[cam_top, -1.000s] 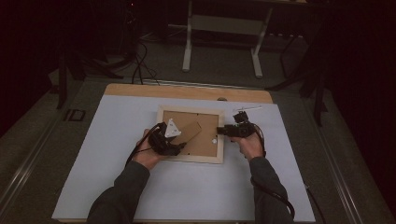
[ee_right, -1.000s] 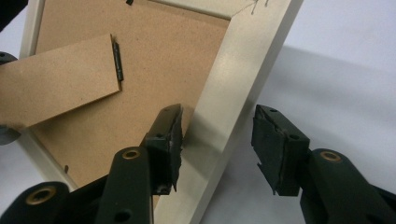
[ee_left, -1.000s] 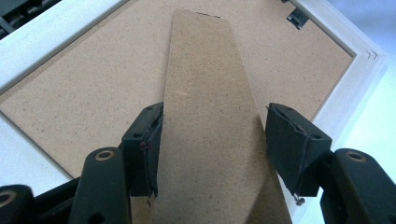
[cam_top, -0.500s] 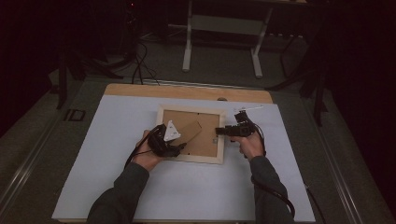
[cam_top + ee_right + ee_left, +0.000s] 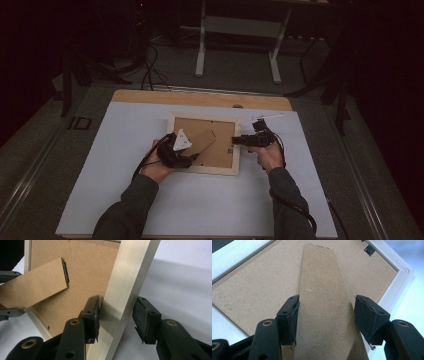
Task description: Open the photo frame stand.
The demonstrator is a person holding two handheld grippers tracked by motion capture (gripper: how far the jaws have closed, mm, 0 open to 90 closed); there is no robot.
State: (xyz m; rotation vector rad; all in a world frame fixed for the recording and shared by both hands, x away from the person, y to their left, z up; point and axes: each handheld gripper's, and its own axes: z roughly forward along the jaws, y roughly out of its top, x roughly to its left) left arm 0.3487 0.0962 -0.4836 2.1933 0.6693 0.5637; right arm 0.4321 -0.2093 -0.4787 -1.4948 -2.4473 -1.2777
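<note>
On the left, the left gripper (image 5: 187, 159) reaches over the near left part of a picture frame (image 5: 204, 167) that lies face down in the middle of the bench (image 5: 125, 125), on its white cover. In the left gripper view its jaws stand apart on either side of the cardboard stand (image 5: 324, 305), a brown strip hinged to the backing board (image 5: 262, 282); one pad seems to touch the strip's edge, the other is clear of it. To the right, the right gripper (image 5: 236, 141) sits at the frame's right side. Its jaws have just been closing with the pale frame rail (image 5: 125, 297) between them; one pad is against the rail's inner edge, the other just apart from it.
</note>
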